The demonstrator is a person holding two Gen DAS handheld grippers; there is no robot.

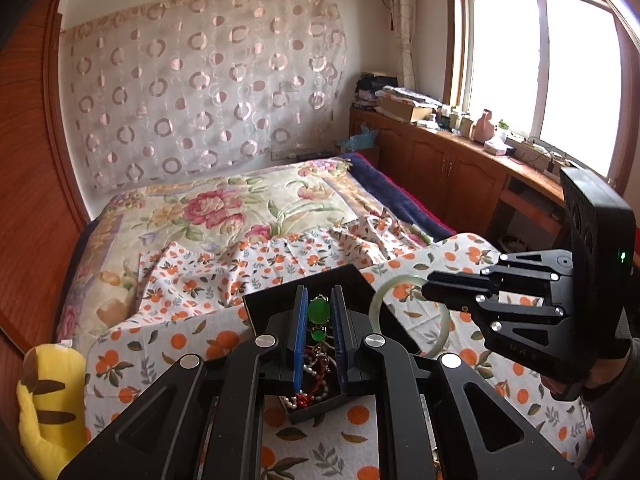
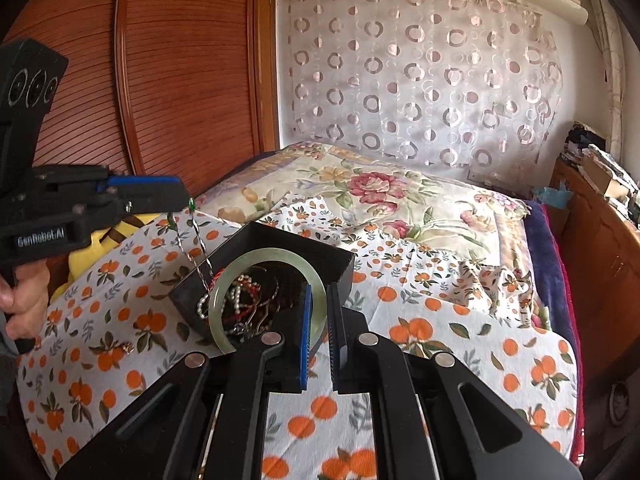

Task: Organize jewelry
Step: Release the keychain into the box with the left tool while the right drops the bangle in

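- A bed fills the room, covered by a floral quilt (image 2: 384,188), with an orange-print cloth (image 2: 460,344) spread over its near end, under both grippers.
- A wooden sliding wardrobe (image 2: 180,80) stands beyond the left gripper; a sheer curtain with ring patterns (image 1: 208,92) hangs on the wall past the bed.
- A yellow plush toy (image 1: 52,400) lies at the bed's edge, off to the left of the left jaws.
- A black jewelry box (image 2: 276,248) sits on the cloth directly ahead of both sets of jaws, holding a tangle of pearl strands and red cord (image 2: 244,300).
- The right gripper (image 2: 319,326) has its blue-padded jaws closed on the rim of a pale jade bangle (image 2: 224,284), which stands upright, just above the box's near side.
- The left gripper (image 1: 319,316) is over the box, its jaws closed on a green-stone necklace (image 1: 319,310); two green oval stones sit between the pads.
- From the right wrist view, the necklace's twisted chain (image 2: 196,248) hangs down from the tips of the left jaws into the box.
- A small gold piece (image 2: 127,347) lies on the cloth, apart from the box, below the left gripper.
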